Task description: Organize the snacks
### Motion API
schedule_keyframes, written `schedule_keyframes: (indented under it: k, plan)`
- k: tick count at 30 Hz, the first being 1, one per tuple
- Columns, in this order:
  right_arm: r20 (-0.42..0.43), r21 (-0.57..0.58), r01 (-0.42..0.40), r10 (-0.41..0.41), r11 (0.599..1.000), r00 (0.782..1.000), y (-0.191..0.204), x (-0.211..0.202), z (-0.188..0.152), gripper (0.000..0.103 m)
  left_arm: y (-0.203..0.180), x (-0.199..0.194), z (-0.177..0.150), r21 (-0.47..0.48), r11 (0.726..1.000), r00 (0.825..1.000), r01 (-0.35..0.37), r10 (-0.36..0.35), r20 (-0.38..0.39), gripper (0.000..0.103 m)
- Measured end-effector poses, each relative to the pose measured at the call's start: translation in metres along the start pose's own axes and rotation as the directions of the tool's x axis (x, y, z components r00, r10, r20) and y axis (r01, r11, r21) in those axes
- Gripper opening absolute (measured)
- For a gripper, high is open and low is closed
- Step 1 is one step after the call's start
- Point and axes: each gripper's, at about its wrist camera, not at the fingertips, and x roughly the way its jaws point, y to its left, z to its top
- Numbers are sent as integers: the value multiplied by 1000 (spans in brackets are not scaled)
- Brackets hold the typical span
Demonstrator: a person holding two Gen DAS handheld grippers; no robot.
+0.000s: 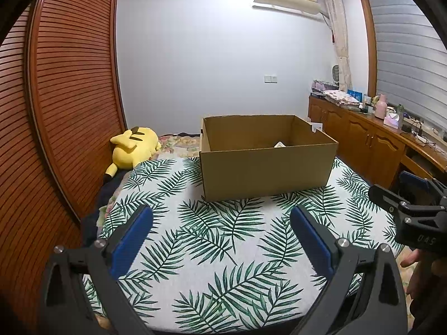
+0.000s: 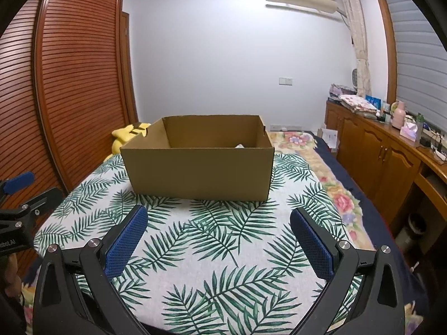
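An open brown cardboard box (image 1: 268,173) stands on a leaf-patterned cloth (image 1: 212,251) spread over a bed; it also shows in the right wrist view (image 2: 198,173). A bit of a white item (image 1: 280,145) peeks over the near wall inside the box, and shows in the right wrist view too (image 2: 240,146). My left gripper (image 1: 222,217) is open and empty, hovering over the cloth in front of the box. My right gripper (image 2: 218,217) is open and empty, also in front of the box. No loose snacks lie on the cloth.
A yellow plush toy (image 1: 134,148) lies at the box's far left, by a wooden slatted wardrobe (image 1: 64,97). A wooden sideboard (image 2: 385,150) with clutter runs along the right. The other gripper shows at the right edge (image 1: 413,209) and at the left edge (image 2: 19,209).
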Motion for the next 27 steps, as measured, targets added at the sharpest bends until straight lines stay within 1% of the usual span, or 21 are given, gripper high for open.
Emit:
schedule_keyframes:
  k: [27]
  plan:
    - [-1,1,-1,1,1000,1000,2,0,1,103,0,-6,1,5,1000,1000,-8,8,15,100]
